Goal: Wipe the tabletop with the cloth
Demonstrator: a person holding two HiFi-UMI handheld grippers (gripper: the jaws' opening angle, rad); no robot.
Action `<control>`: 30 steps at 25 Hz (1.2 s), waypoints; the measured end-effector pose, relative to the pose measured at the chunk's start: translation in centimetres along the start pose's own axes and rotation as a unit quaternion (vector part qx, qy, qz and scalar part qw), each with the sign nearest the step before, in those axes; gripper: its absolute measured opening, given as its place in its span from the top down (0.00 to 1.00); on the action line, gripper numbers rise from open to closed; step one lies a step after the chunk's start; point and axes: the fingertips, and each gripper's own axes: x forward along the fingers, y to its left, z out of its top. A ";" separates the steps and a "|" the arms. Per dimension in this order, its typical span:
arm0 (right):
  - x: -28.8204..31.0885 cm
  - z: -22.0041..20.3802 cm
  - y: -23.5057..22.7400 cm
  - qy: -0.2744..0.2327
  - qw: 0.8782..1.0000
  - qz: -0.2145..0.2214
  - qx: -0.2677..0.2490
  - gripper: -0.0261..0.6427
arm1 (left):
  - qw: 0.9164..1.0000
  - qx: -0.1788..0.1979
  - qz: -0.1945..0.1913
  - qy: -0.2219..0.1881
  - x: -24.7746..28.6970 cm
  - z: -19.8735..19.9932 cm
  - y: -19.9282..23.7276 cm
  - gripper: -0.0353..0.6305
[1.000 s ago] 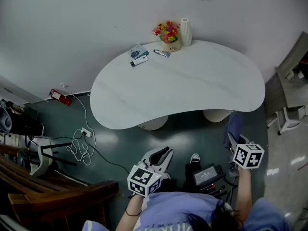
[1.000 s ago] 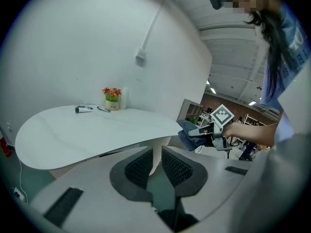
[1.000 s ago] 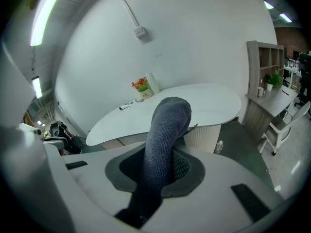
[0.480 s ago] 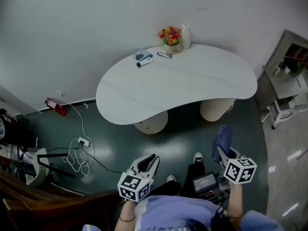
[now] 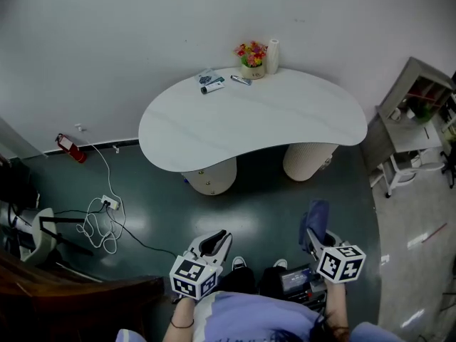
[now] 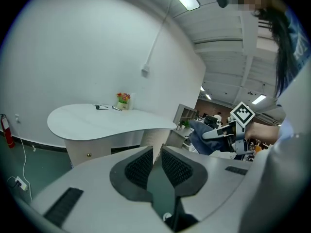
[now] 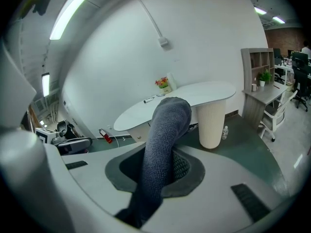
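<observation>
Right claw [image 7: 165, 168] is clamped on the cloth [image 7: 164, 130]. It's a dark grey knit thing, pinched low down so a fat fold sticks up out of the jaws and flops forward. The left claw [image 6: 156, 160] has its pads almost together with just a sliver of gap and nothing in it.

The cloth looks light, soft and totally floppy, and not slippery since the knit grips the ribbed pads fine. I'd guess it'll bunch up or drag instead of lying flat, so holding a thick bundle like this makes sense. The loose fold is the part that should meet the surface.

Both claws are down by the person's legs over the dark green floor [image 5: 256, 205]. The cloth is well away from the white curvy tabletop [image 5: 256, 120], so no wiping yet. At the far edge of the table, by the wall, there's a little flower pot [image 5: 251, 53], a white cylinder [image 5: 271, 55] just beside it and a few small items [image 5: 211, 83].

Compared with a second ago, the table sits higher and smaller in the head view and both its pedestals show in full. The cloth has gone from near the table's edge to well short of it. The grip itself looks unchanged.
</observation>
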 end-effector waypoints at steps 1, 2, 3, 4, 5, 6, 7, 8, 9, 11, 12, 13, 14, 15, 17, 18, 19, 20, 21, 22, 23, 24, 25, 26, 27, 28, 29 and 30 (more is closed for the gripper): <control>-0.3 -0.1 0.3 0.000 1.000 0.004 -0.003 0.86 | 1.000 -0.002 -0.001 -0.003 -0.1 -0.1 -0.5 0.85; -0.7 -0.2 0.5 0.000 1.000 0.009 -0.006 0.86 | 1.000 -0.005 -0.002 -0.006 -0.1 -0.1 -1.1 0.85; -1.0 -0.2 0.6 0.000 1.000 0.013 -0.008 0.86 | 1.000 -0.007 -0.005 -0.009 -0.1 0.0 -1.8 0.85; -1.4 -0.1 0.5 0.000 1.000 0.016 -0.010 0.86 | 1.000 -0.009 -0.008 -0.012 0.0 0.1 -2.5 0.85; -1.7 0.0 0.5 -0.001 1.000 0.019 -0.011 0.86 | 1.000 -0.010 -0.011 -0.014 0.2 0.2 -3.2 0.85; -2.1 0.0 0.4 -0.002 1.000 0.022 -0.013 0.86 | 1.000 -0.009 -0.013 -0.015 0.3 0.3 -3.9 0.85; -2.5 0.0 0.3 -0.002 1.000 0.025 -0.015 0.86 | 1.000 -0.007 -0.015 -0.015 0.3 0.4 -4.6 0.85; -3.1 -0.2 0.3 0.000 0.999 0.029 -0.018 0.86 | 1.000 -0.006 -0.015 -0.016 0.3 0.4 -5.5 0.85; -3.7 -0.5 0.1 0.002 0.999 0.031 -0.023 0.86 | 1.000 -0.005 -0.016 -0.018 0.3 0.4 -6.3 0.85; -5.1 -1.0 -0.5 0.001 0.999 0.036 -0.031 0.86 | 1.000 -0.002 -0.018 -0.024 0.4 0.5 -8.3 0.85; -5.8 -1.3 -1.0 0.000 0.999 0.038 -0.033 0.86 | 0.999 0.002 -0.019 -0.027 0.5 0.5 -9.3 0.85; -6.5 -1.6 -1.5 -0.001 0.999 0.039 -0.033 0.86 | 0.999 0.005 -0.019 -0.027 0.6 0.3 -10.3 0.85; -7.3 -2.1 -2.0 -0.001 0.999 0.039 -0.033 0.86 | 0.999 0.006 -0.020 -0.025 0.7 0.0 -11.4 0.85; -8.1 -2.6 -2.5 0.000 0.999 0.040 -0.033 0.86 | 0.999 0.007 -0.022 -0.021 0.7 -0.5 -12.5 0.85; -9.7 -3.6 -3.5 0.002 0.999 0.039 -0.033 0.86 | 0.999 0.010 -0.027 -0.014 0.6 -1.5 -14.7 0.85; -10.3 -4.0 -3.9 0.002 0.999 0.039 -0.034 0.86 | 0.999 0.011 -0.029 -0.011 0.5 -1.9 -15.6 0.86; -10.9 -4.4 -4.2 0.003 0.999 0.038 -0.034 0.86 | 0.999 0.011 -0.030 -0.010 0.3 -2.3 -16.5 0.85; -11.4 -4.7 -4.5 0.003 0.999 0.040 -0.036 0.86 | 0.999 0.010 -0.029 -0.010 0.2 -2.6 -17.3 0.85; -11.9 -5.0 -4.7 0.002 0.998 0.043 -0.038 0.86 | 0.999 0.010 -0.029 -0.011 0.0 -2.9 -18.0 0.85; -12.2 -5.4 -4.8 0.002 0.998 0.047 -0.041 0.86 | 0.999 0.011 -0.028 -0.011 -0.1 -3.2 -18.6 0.86; -12.5 -5.7 -4.8 0.003 0.998 0.053 -0.045 0.86 | 0.999 0.014 -0.027 -0.011 -0.3 -3.5 -19.2 0.86; -12.8 -6.1 -4.7 0.004 0.997 0.059 -0.049 0.86 | 0.999 0.017 -0.026 -0.012 -0.4 -3.7 -19.8 0.85; -13.1 -6.4 -4.6 0.006 0.996 0.066 -0.054 0.86 | 0.999 0.020 -0.024 -0.013 -0.7 -3.9 -20.4 0.85; -13.4 -6.8 -4.5 0.008 0.995 0.073 -0.060 0.86 | 0.999 0.022 -0.023 -0.014 -0.9 -4.1 -20.9 0.85; -13.6 -7.0 -4.3 0.009 0.995 0.080 -0.065 0.86 | 0.999 0.022 -0.021 -0.015 -1.1 -4.2 -21.4 0.85; -13.9 -7.1 -4.0 0.010 0.994 0.087 -0.069 0.86 | 0.999 0.023 -0.018 -0.017 -1.3 -4.2 -21.7 0.85; -14.0 -7.2 -3.7 0.009 0.993 0.092 -0.073 0.86 | 0.999 0.024 -0.016 -0.019 -1.6 -4.2 -21.9 0.85; -14.1 -7.2 -3.5 0.009 0.992 0.096 -0.075 0.86 | 0.999 0.025 -0.013 -0.020 -1.8 -4.2 -22.0 0.85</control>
